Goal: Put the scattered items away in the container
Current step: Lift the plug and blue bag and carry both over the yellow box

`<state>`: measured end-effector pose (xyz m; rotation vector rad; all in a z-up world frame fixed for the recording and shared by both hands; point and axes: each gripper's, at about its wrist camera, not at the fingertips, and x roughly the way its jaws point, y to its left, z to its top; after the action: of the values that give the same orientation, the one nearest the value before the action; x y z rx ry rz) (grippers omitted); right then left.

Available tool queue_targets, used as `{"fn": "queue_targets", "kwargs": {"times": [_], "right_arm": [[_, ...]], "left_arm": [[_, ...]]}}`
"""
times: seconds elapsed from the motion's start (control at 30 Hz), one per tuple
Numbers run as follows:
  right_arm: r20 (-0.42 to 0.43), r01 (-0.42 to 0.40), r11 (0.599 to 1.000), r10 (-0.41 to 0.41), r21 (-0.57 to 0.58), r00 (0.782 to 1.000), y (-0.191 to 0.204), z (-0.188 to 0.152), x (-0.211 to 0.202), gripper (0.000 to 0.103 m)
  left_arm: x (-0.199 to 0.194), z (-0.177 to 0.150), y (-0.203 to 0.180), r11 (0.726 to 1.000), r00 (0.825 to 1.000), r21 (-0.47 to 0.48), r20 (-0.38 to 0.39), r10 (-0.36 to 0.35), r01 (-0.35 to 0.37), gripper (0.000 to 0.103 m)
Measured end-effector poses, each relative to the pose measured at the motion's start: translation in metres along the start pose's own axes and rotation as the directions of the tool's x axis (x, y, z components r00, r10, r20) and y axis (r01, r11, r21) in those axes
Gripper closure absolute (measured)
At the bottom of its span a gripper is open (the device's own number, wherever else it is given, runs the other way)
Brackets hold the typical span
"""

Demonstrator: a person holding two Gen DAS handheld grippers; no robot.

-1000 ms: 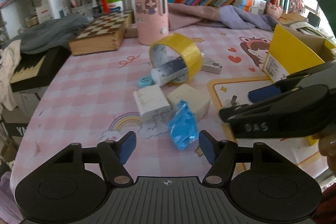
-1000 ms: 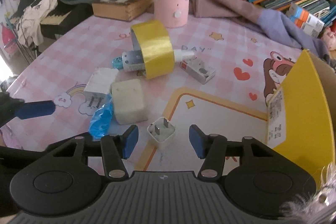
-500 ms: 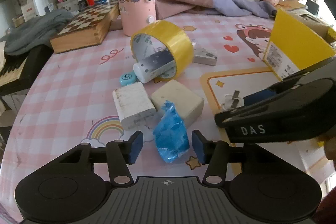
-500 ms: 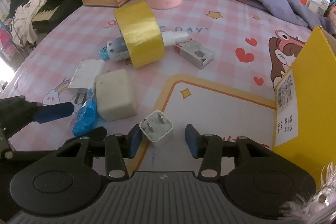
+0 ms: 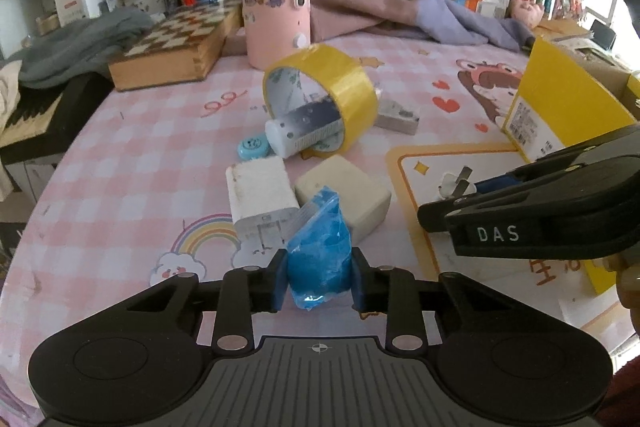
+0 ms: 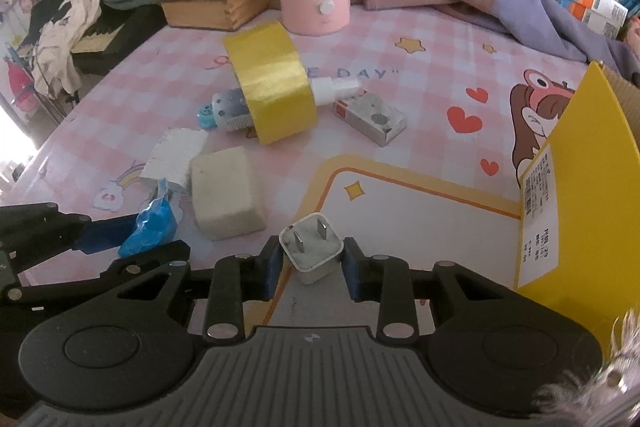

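With each claw clamped, the left claw [image 5: 319, 277] closing on the blue packet [image 5: 320, 259], the right claw [image 6: 309, 263] on the white plug [image 6: 311, 251], the yellow box [image 6: 576, 179] lies nearer the right

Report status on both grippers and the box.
Left gripper closing on blue packet. Right gripper shut on white plug. Yellow box open at right, path clear.

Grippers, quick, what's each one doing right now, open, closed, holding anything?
Left gripper: closing on the blue plastic packet, pads touching it.
Right gripper: shut on the white plug adapter.
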<state>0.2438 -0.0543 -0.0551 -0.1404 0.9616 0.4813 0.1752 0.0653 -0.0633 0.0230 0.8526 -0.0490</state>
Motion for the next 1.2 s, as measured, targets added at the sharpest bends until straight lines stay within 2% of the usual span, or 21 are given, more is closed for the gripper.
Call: {"fn": "queue_targets", "kwargs": {"times": [0.57, 0.87, 1.2], "right_arm": [[0.140, 0.008, 0.998, 0.000, -0.054, 0.990, 0.016, -0.007, -0.059, 0.073], [0.193, 0.022, 0.999, -0.013, -0.045, 0.981, 0.024, -0.029, -0.095, 0.073], [0.228, 0.031, 0.999, -0.025, -0.024, 0.973, 0.042, -0.066, -0.132, 0.073]], "left_arm": [[-0.062, 0.000, 0.003, 1.000, 0.992, -0.026, 0.129, -0.010, 0.014, 0.074], [-0.100, -0.013, 0.000, 0.999, 0.982, -0.009, 0.187, -0.041, 0.044, 0.074], [-0.142, -0.041, -0.011, 0.997, 0.971, 0.042, 0.229, -0.067, 0.059, 0.074]]}}
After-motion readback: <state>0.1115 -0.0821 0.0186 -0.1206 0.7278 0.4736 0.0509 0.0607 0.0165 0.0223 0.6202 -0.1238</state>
